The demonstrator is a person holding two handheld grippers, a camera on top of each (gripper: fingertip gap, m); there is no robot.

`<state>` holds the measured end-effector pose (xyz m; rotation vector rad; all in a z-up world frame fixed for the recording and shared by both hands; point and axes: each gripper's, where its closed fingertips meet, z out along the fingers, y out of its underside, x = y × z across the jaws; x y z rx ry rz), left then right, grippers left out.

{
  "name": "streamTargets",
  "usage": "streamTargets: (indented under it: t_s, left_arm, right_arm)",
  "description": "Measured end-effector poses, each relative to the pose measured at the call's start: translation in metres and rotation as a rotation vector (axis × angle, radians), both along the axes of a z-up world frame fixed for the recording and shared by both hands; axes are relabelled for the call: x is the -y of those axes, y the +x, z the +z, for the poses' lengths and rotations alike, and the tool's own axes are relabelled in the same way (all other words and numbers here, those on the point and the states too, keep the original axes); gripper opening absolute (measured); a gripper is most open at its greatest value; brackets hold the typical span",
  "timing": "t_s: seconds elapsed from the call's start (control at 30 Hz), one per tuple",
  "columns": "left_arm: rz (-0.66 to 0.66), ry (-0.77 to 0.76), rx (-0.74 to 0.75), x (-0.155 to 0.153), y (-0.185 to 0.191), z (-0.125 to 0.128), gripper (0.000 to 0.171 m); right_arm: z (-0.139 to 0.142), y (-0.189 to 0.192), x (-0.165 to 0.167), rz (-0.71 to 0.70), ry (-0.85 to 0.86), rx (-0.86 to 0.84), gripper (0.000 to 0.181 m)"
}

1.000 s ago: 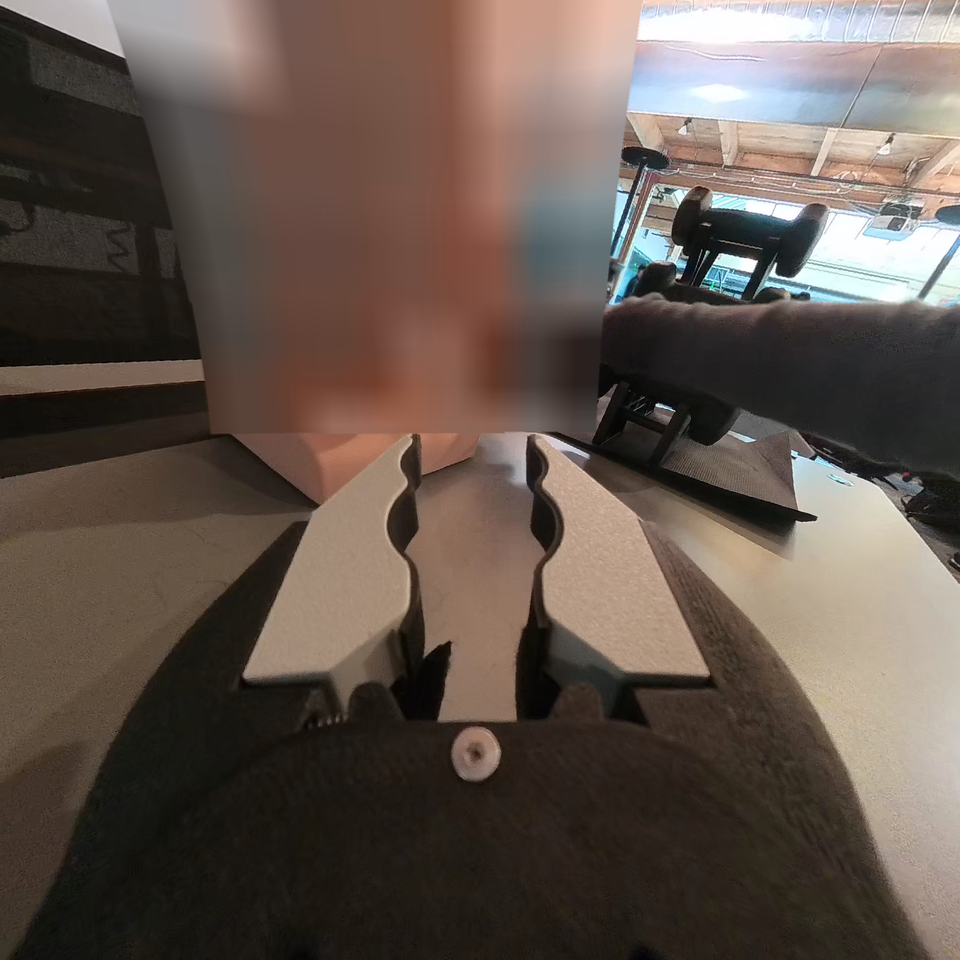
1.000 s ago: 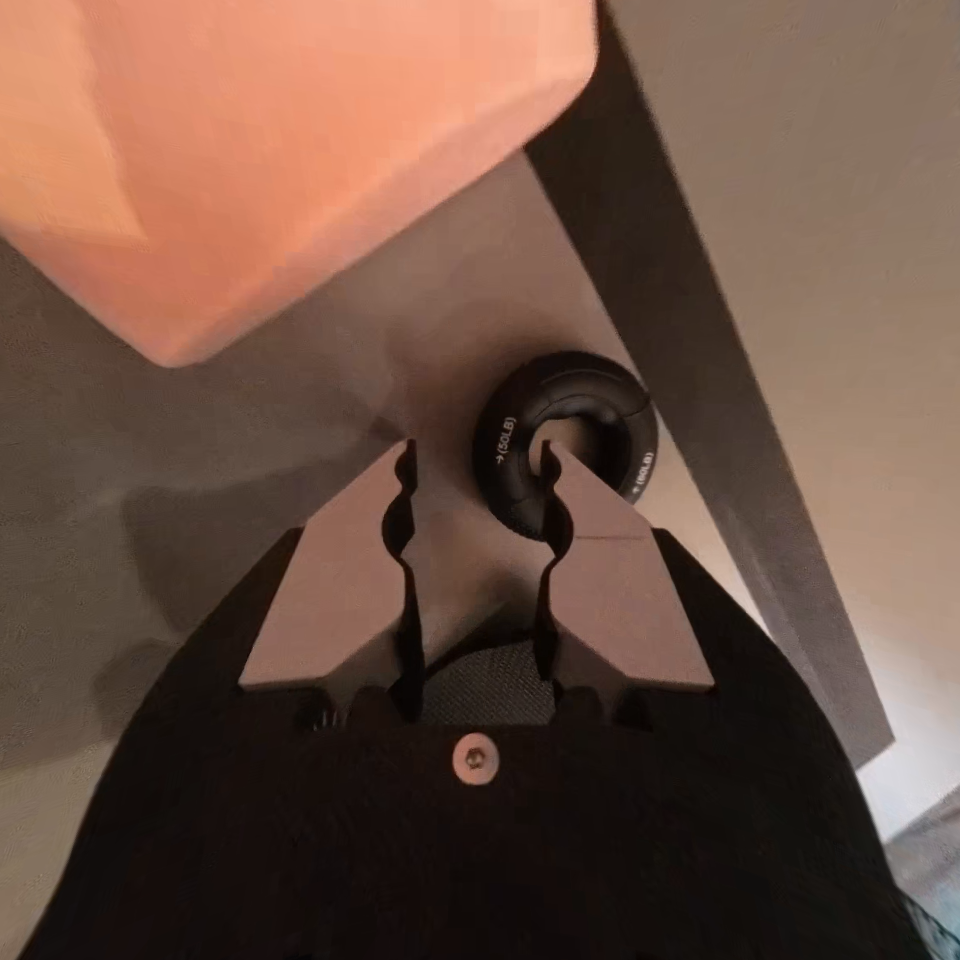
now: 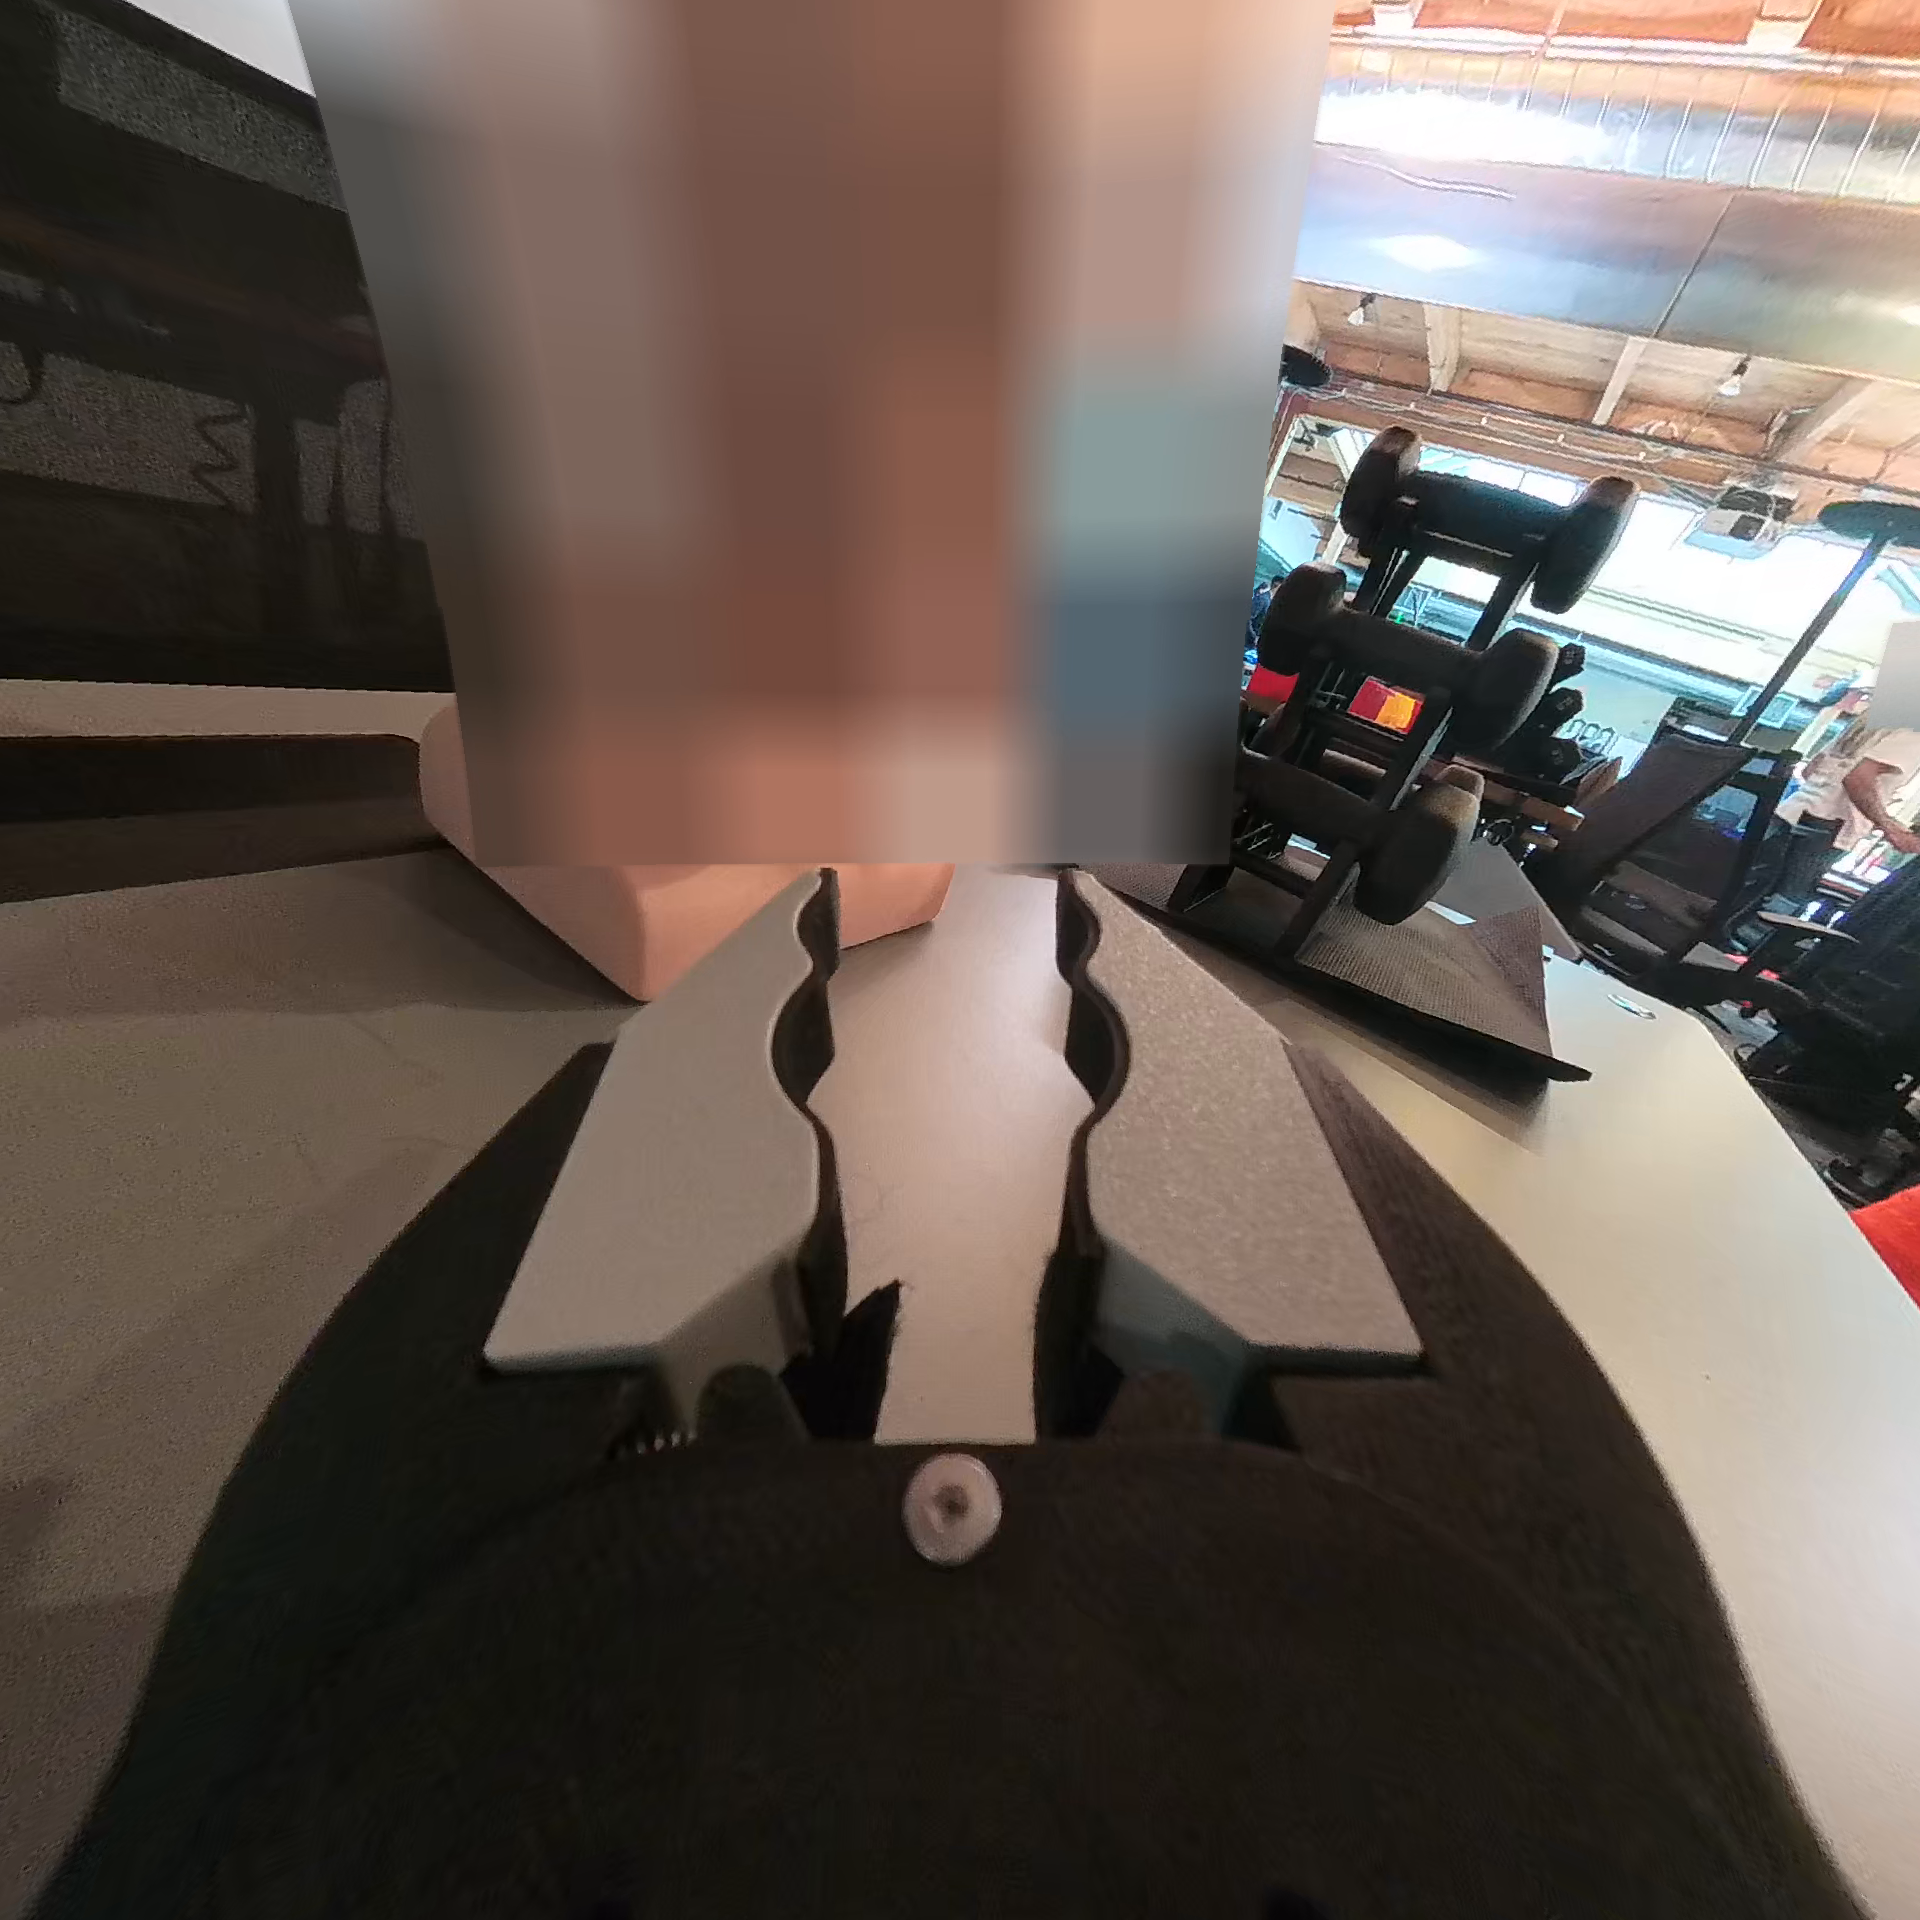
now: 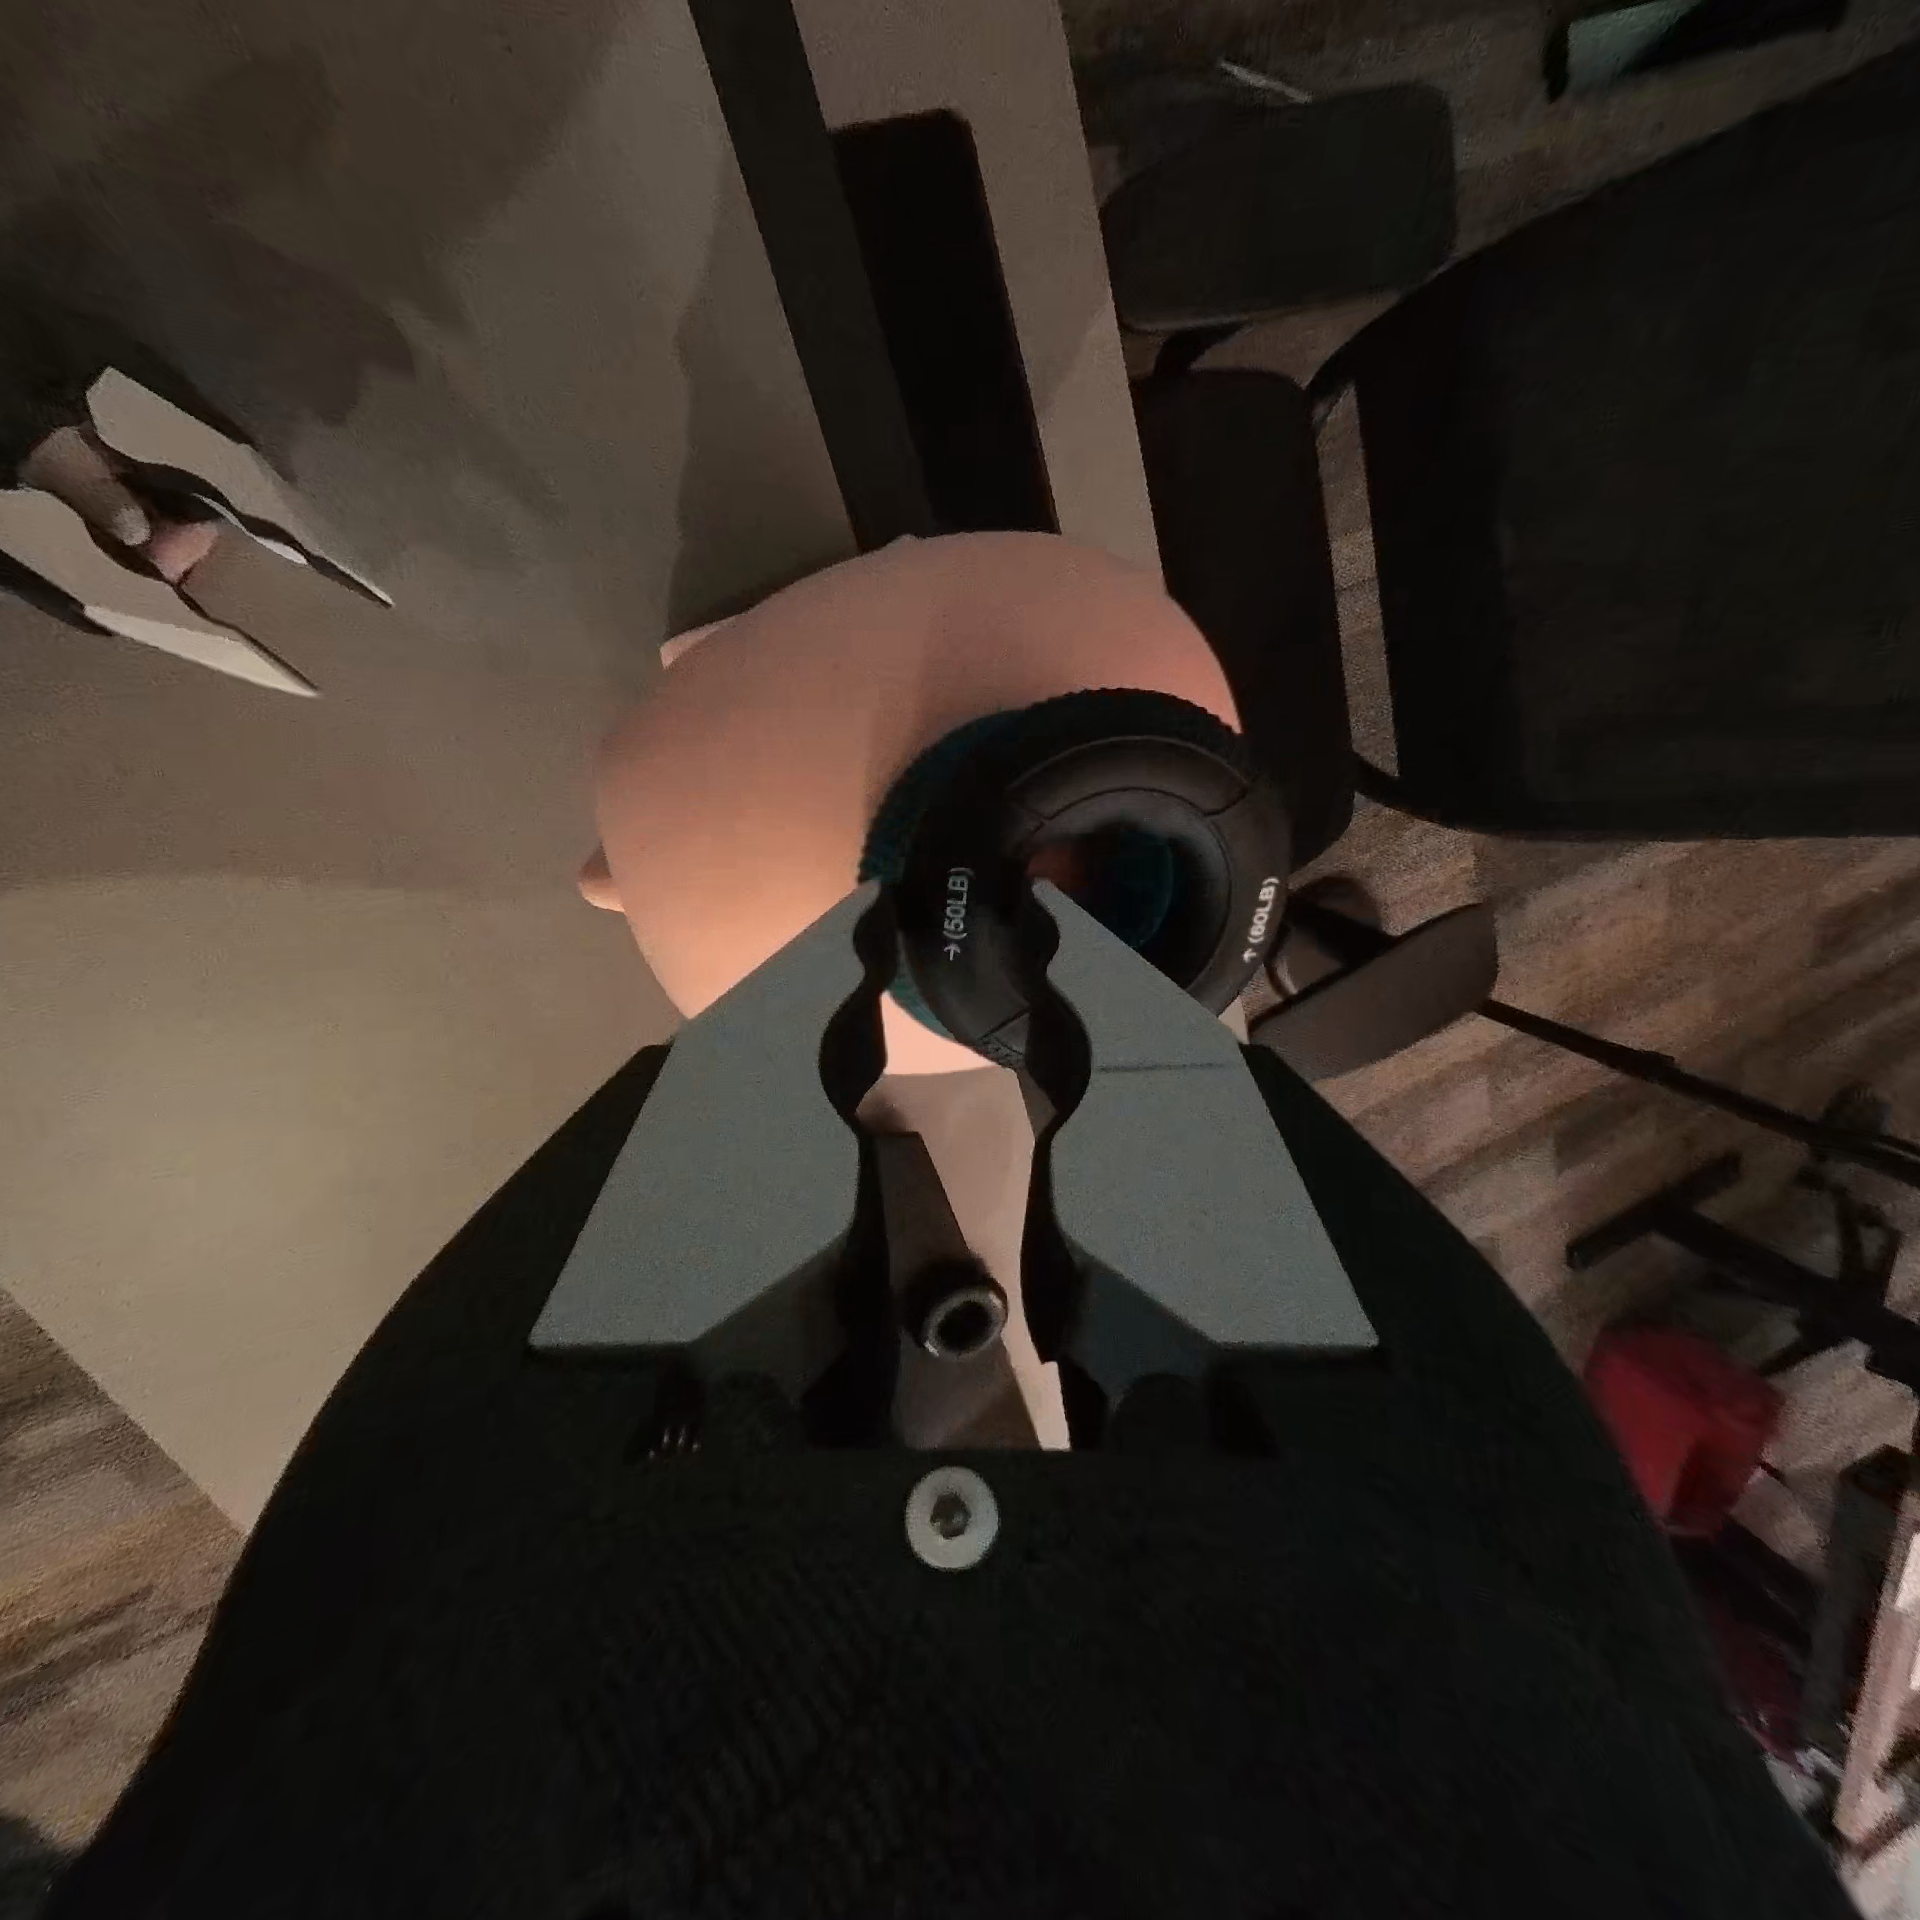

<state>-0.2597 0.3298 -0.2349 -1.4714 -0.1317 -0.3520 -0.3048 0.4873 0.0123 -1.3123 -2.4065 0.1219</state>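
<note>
Right gripper (image 4: 961, 909): your wavy grey fingers clamp the smooth black rubber ring (image 4: 1091, 883), over a rounded peach form (image 4: 748, 790).
Left gripper (image 3: 945, 894): jaws apart, empty, above the matte table (image 3: 208, 1091).

The table (image 3: 1662, 1299) has a pale, smooth, matte top with a rounded right corner. A peach-coloured block-shaped base (image 3: 665, 914) stands directly on it near the middle; its upper part is blurred over. To the right lies a dark textured mat (image 3: 1434, 987), one corner reaching toward the table edge. A black rack (image 3: 1340, 894) stands on the mat, carrying dark dumbbells (image 3: 1413, 831) in tiers. In the right wrist view a dark strip (image 4: 821, 260) crosses the pale surface; it is possibly a gap or a band.
</note>
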Motion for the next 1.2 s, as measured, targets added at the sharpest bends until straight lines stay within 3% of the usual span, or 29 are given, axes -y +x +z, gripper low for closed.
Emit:
streamTargets:
  t_s: [0.5,0.53,0.63,0.7,0.83,1.0,1.07,1.2]
  left_arm:
    - [-0.003,-0.007,0.009,-0.002,-0.001,-0.001,0.041]
    - [-0.004,-0.007,0.010,-0.002,-0.001,-0.001,0.041]
    - [-0.003,-0.005,0.012,-0.002,-0.001,-0.001,0.041]
    - [-0.002,-0.005,0.012,-0.002,-0.001,-0.001,0.041]
    - [-0.002,-0.007,0.013,-0.002,-0.001,-0.001,0.041]
    - [-0.003,-0.009,0.016,-0.003,-0.001,-0.001,0.041]
    - [-0.003,-0.009,0.015,-0.003,-0.001,-0.001,0.041]
    - [-0.010,-0.011,-0.042,-0.004,0.006,-0.001,0.041]
  right_arm:
    - [-0.004,0.000,-0.004,-0.062,-0.074,0.066,0.022]
    - [-0.003,0.001,-0.003,-0.061,-0.075,0.056,0.024]
    - [-0.001,0.006,-0.002,-0.064,-0.075,0.010,0.058]
    - [0.007,0.013,-0.004,-0.064,-0.072,-0.069,0.070]
    - [0.021,0.050,-0.030,-0.133,-0.071,-0.273,0.073]
    - [-0.035,0.126,-0.081,-0.376,0.082,-0.353,0.069]
    - [-0.053,0.146,-0.072,-0.364,0.142,-0.531,0.062]
    - [-0.073,0.213,-0.023,-0.283,0.333,-1.056,0.042]
